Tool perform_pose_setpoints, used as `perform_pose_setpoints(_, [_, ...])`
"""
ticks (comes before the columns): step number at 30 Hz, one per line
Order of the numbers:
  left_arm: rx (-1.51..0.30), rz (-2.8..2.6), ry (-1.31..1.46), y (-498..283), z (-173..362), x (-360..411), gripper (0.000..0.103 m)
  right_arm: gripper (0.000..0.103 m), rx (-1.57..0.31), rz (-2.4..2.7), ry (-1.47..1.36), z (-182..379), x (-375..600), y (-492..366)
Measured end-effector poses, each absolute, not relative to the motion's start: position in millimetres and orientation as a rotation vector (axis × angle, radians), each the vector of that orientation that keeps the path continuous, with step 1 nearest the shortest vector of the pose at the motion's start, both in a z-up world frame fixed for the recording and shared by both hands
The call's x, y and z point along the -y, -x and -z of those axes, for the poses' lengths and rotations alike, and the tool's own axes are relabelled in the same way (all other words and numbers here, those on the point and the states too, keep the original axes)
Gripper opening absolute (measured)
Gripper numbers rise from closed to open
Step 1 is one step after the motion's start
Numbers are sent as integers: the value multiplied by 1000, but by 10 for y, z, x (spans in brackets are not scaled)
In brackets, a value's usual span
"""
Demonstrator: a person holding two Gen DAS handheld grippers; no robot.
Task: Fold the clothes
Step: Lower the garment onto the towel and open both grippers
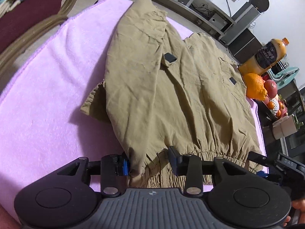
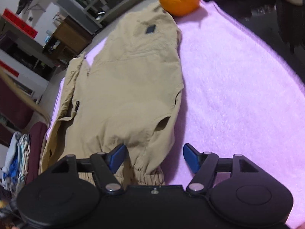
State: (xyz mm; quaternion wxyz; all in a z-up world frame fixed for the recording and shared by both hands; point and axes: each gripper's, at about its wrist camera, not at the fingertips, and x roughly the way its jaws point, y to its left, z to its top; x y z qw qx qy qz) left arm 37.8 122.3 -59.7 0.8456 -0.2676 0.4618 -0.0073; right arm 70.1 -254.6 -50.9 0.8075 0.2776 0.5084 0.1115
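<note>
The tan jacket (image 1: 162, 87) lies with its sleeves folded in on the pink blanket (image 1: 47, 95), lengthwise folds remaining; left tongs (image 1: 150, 162) part-open, right tongs (image 2: 154, 158) wide, both holding nothing.

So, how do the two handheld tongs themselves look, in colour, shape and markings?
Both are alike. The left tongs have a black frame with two round discs, silver rivets on black link bars, blue pads on the fingers, and a grey ribbed plate with a small round emblem. The right tongs show the same black discs, silver rivets and blue pads, with a plain black plate.
</note>
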Motion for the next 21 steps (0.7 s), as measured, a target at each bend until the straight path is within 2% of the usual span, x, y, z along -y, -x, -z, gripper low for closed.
perform_pose_setpoints(1, [-975,24,577,-406,622,-1215,21,50,-1091,-261,-619,536,2537,-707])
perform_pose_setpoints(2, [-975,26,585,-406,620,-1224,9,27,-1096,-292,-612,526,2497,-696])
perform_pose_setpoints(4, [-966,29,613,-379,523,-1271,8,13,-1098,-337,-548,440,2390,-642])
perform_pose_setpoints(6, [-948,37,650,-353,357,-1349,7,12,-1071,-347,-491,264,2321,-545])
perform_pose_setpoints(11, [-873,75,770,-164,-194,-1618,6,11,-1035,-347,-673,-260,2552,-316])
perform_pose_setpoints(14, [-858,88,763,16,-406,-1649,6,12,-1042,-328,-668,-480,2590,-142])
perform_pose_setpoints(17, [-894,36,663,129,-335,-1505,7,12,-1067,-312,-607,-477,2505,30])
perform_pose_setpoints(21, [-1044,-84,533,99,149,-1258,9,14,-1151,-227,-493,-31,2322,40])
